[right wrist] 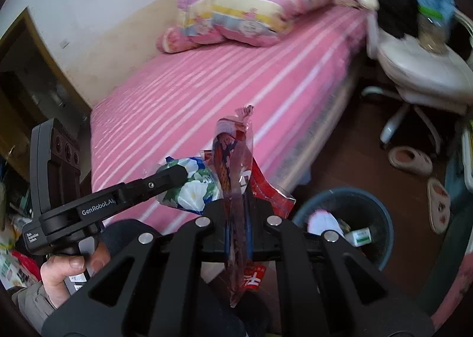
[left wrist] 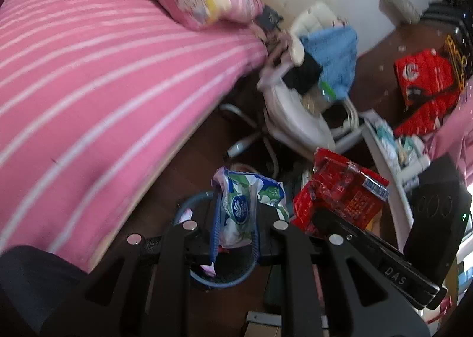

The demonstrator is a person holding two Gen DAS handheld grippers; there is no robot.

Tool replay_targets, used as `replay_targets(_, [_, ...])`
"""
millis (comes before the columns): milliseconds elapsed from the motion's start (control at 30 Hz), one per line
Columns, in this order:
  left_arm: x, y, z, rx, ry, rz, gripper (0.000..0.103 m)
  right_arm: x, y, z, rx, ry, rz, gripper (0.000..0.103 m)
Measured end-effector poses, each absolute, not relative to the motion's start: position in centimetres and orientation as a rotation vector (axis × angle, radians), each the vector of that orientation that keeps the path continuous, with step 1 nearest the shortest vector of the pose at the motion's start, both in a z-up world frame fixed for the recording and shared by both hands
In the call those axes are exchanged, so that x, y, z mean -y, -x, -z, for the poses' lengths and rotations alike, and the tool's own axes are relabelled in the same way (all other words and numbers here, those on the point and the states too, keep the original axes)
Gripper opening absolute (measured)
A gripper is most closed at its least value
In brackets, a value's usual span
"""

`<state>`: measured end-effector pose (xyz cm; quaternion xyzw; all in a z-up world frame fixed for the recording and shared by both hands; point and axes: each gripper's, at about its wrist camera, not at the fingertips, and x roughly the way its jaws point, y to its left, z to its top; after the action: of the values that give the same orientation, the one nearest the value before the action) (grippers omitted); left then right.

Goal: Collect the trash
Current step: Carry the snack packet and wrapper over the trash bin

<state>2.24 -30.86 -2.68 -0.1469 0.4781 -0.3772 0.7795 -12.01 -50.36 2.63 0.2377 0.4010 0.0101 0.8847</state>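
My left gripper (left wrist: 235, 204) is shut on a crumpled white, green and blue tissue wrapper (left wrist: 239, 207), held over the blue waste bin (left wrist: 189, 207). My right gripper (right wrist: 236, 204) is shut on a red plastic snack wrapper (right wrist: 233, 159) that stands up between its blue pads. In the left wrist view that red wrapper (left wrist: 340, 198) hangs just right of the tissue wrapper. The right wrist view shows the left gripper (right wrist: 174, 176) and its tissue wrapper (right wrist: 195, 189) at left, a hand (right wrist: 68, 269) on its grip. The bin (right wrist: 381, 213) sits low right with scraps inside.
A bed with a pink striped sheet (right wrist: 207, 86) and a pillow (right wrist: 245, 3) fills the left side. A white swivel chair (right wrist: 419, 68) piled with clothes stands beyond the bin. Two slippers (right wrist: 411, 159) lie on the dark floor. Red packaging (left wrist: 425, 83) lies farther off.
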Motion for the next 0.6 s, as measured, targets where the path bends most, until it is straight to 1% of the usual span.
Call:
replay_targets(300, [37.9,-1.2,8.5,-1.175,0.178,0.863,0.016,55.4,15.0,3.3,-0.924,-0.589,0.073,0.008])
replay_targets(600, [42.6,-2.9,15.3,-1.361,0.065,0.9,0.016,58.2,14.9,9.4,-1.039,-0.656,0.136,0.008])
